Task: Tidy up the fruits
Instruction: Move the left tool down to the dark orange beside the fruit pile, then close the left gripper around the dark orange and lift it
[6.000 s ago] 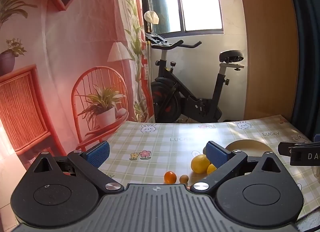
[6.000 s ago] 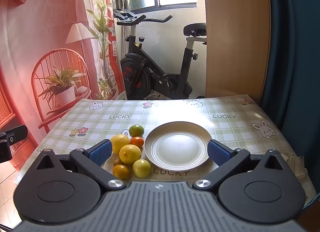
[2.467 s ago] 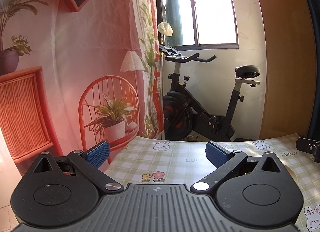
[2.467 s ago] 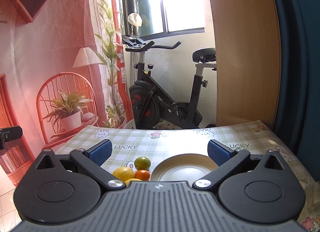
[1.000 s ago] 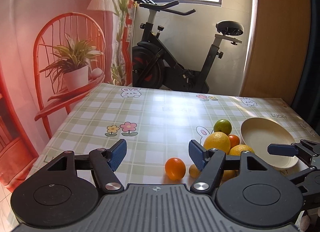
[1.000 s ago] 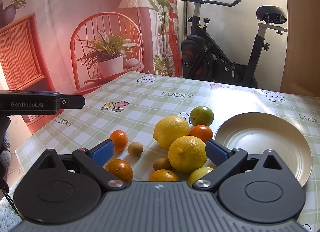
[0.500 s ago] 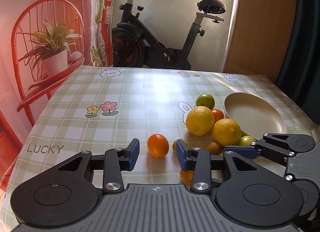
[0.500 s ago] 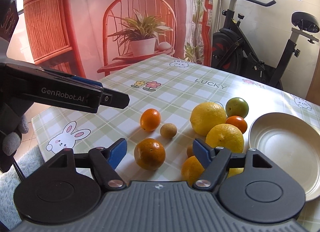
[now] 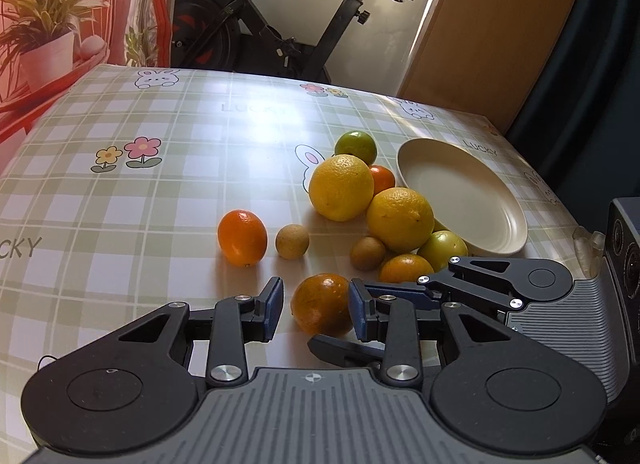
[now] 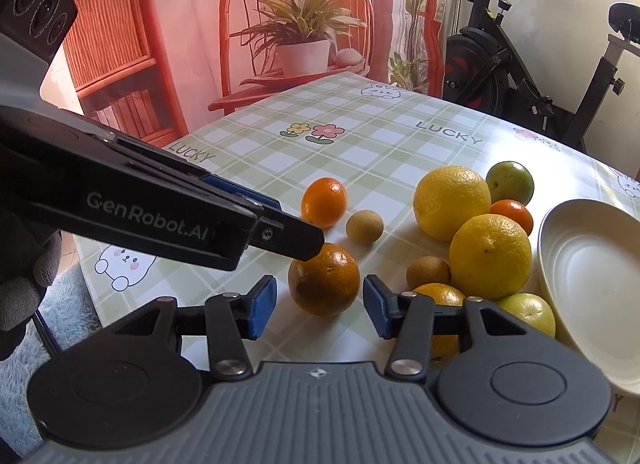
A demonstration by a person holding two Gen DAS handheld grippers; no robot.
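Left tool (image 9: pixel 316 312) and right tool (image 10: pixel 319 304), jaws just closing, both straddle one orange (image 9: pixel 322 304) unclamped, likely bound for the plate (image 9: pixel 460 191)

Loose citrus lies beside a cream plate (image 9: pixel 500 238) on the counter: two large lemons (image 9: pixel 341 187) touching, a green fruit (image 9: pixel 355 144) behind them, small brown fruits, and a dull orange (image 9: pixel 322 304) (nearest, farthest from the plate).

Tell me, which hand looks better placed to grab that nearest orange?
Right, probably: the right gripper has its jaws, just closing, astride the orange, not touching, and the plate lies on that side.
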